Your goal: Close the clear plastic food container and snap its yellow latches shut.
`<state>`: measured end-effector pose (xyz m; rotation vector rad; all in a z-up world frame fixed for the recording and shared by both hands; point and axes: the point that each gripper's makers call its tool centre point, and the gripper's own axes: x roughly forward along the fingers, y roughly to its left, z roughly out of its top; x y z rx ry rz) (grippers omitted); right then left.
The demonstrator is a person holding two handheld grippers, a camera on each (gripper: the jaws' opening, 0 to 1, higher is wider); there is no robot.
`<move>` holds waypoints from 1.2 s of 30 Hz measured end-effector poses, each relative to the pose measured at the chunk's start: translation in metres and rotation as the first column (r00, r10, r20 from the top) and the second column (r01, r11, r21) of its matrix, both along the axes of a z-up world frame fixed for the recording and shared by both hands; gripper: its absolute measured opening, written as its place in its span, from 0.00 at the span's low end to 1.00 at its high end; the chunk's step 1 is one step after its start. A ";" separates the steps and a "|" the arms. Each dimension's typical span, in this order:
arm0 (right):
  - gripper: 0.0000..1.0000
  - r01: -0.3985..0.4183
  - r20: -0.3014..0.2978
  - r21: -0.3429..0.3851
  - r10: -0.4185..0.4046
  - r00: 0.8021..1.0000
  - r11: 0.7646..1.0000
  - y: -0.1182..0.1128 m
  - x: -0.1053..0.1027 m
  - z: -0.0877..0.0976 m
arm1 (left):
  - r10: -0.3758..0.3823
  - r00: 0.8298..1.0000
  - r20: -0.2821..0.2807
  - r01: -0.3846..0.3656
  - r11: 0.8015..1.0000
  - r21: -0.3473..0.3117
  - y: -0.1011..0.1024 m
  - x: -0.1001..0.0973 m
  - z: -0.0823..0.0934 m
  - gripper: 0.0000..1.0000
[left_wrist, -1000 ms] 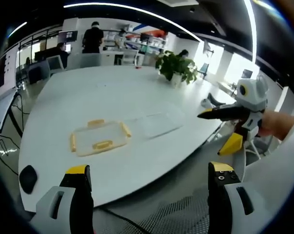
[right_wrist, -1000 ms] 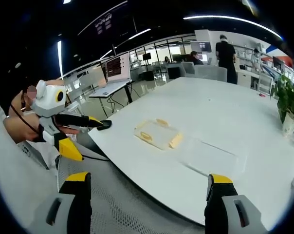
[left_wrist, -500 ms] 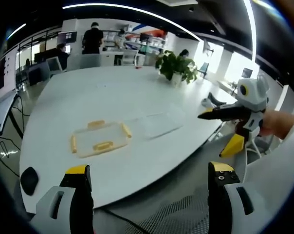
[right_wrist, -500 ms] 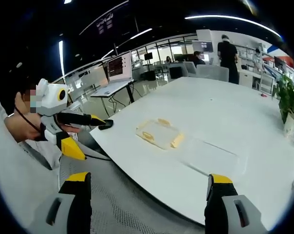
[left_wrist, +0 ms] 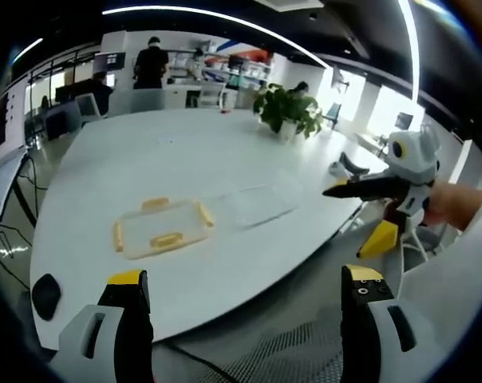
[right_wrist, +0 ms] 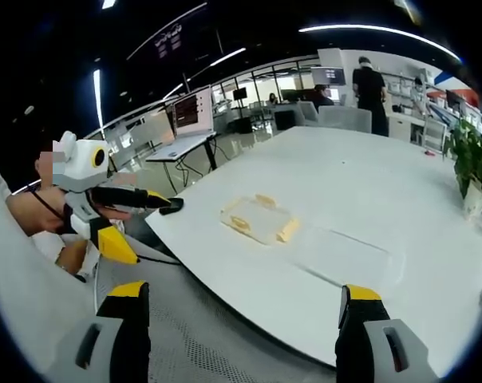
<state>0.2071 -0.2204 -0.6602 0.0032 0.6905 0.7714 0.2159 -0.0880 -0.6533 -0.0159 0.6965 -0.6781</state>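
The clear container part with yellow latches lies flat on the white table, near its front edge. A plain clear plastic piece lies just right of it. My left gripper hangs open off the table's edge, well short of both. My right gripper comes in from the right, open and held in a hand, also off the table. In the right gripper view the latched part and the clear piece sit ahead of my open right gripper. The left gripper is at the left there.
A potted plant stands at the table's far side. A small black object lies at the near left corner. People and desks with monitors are beyond the table. A mesh chair back is below the grippers.
Both hands sway only slightly. The latched part and the clear piece lie where they were.
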 end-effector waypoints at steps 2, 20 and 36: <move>0.99 0.002 -0.001 0.012 -0.002 1.000 1.000 0.001 0.001 0.002 | 0.002 1.000 -0.003 -0.002 1.000 -0.006 0.000 0.000 0.000 0.99; 0.99 -0.005 0.006 0.008 0.005 1.000 1.000 0.003 0.007 0.002 | -0.003 1.000 -0.005 0.002 1.000 -0.020 -0.001 0.003 0.003 0.99; 0.99 -0.008 0.004 0.013 0.008 1.000 1.000 0.004 0.010 0.002 | 0.001 1.000 -0.007 -0.001 1.000 -0.019 -0.001 0.009 0.002 0.99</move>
